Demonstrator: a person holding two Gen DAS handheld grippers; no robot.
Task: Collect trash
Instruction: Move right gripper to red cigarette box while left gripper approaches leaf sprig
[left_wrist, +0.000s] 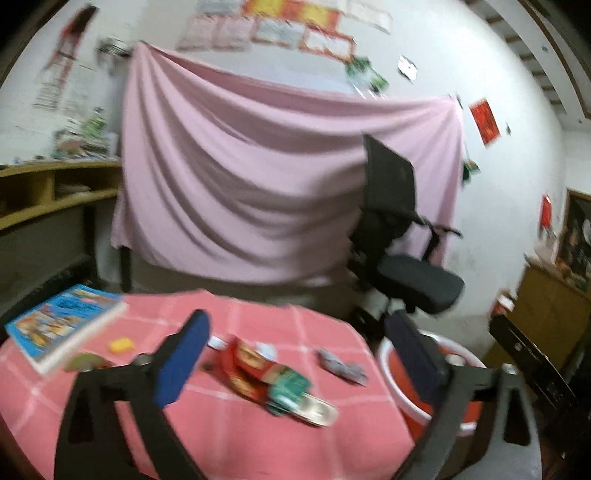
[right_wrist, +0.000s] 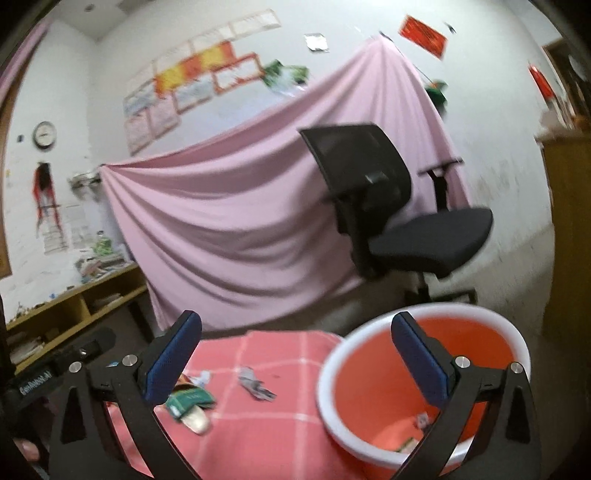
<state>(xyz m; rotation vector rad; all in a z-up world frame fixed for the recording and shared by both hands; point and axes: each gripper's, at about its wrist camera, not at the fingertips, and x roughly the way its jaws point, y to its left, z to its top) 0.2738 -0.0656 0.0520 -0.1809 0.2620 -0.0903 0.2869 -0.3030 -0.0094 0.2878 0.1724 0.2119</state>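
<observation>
Both grippers, left gripper (left_wrist: 301, 363) and right gripper (right_wrist: 295, 363), are hovering with fingers spread and empty, the right above the red bin (right_wrist: 480, 336) beside the desk (left_wrist: 258, 435), leaving the wrappers (left_wrist: 273, 376) beside that bin reachable.

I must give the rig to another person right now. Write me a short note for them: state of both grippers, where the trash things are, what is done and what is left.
Left gripper: jaws wide open, nothing between them, above the pink checked table.
Right gripper: jaws wide open, empty, at the rim of the orange bin beside the table.
Done: a few scraps already lie at the bin's bottom.
Left on the table: red and green wrappers, a grey crumpled scrap, a small yellow piece.
The book at the table's left corner does not look like trash; probably leave it.
</observation>
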